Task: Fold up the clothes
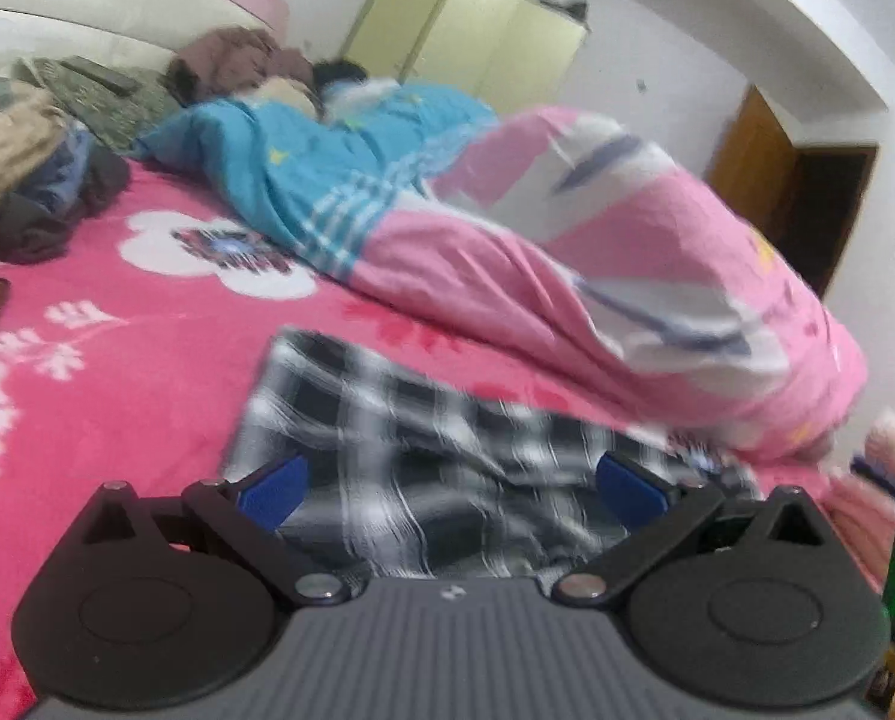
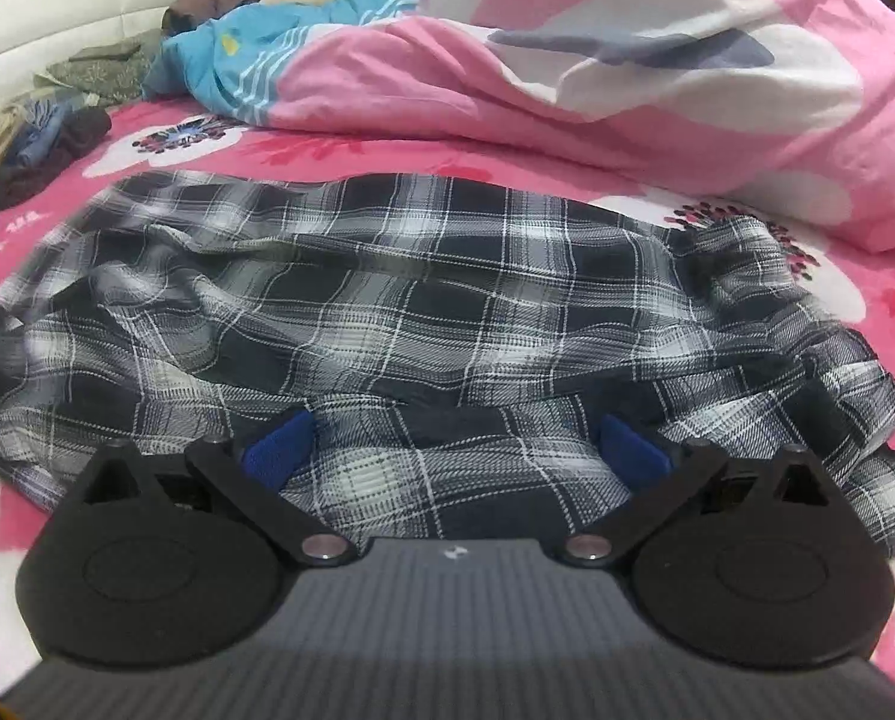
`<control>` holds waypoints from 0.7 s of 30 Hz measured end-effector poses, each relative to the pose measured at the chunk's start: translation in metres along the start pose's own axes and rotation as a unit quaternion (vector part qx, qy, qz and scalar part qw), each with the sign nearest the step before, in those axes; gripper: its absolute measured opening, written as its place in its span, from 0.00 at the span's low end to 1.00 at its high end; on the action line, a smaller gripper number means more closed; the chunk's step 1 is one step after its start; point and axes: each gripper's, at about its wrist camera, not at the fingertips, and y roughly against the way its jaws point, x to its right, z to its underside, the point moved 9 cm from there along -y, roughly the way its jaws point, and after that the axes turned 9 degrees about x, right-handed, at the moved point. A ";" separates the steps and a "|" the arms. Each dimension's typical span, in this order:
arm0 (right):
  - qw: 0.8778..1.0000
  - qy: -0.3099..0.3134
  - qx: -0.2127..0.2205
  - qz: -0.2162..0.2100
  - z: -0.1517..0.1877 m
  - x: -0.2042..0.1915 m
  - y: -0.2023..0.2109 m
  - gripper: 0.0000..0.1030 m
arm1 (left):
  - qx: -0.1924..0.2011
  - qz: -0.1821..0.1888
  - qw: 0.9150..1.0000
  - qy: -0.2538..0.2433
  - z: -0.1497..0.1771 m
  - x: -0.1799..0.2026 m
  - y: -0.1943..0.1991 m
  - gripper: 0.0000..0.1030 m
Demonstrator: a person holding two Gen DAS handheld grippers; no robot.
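Shirt [image 2: 447,312], plaid, rumpled across frame centre on pink bedsheet [image 2: 339,150]; my left gripper [image 1: 450,486] and right gripper [image 2: 453,444] both spread wide, empty.

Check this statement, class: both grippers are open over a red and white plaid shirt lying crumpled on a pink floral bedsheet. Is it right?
One detail is wrong: the plaid shirt is black and white, not red and white, as the right wrist view shows clearly. The rest stands: left gripper and right gripper are open, and the shirt lies crumpled on the pink floral bedsheet.

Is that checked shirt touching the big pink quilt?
Apart. The right wrist view shows pink bedsheet between the checked shirt and the pink quilt.
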 end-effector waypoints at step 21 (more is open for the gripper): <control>1.000 -0.003 0.007 -0.002 0.001 0.000 0.002 0.99 | -0.085 -0.080 0.986 -0.117 0.043 0.015 -0.023 0.98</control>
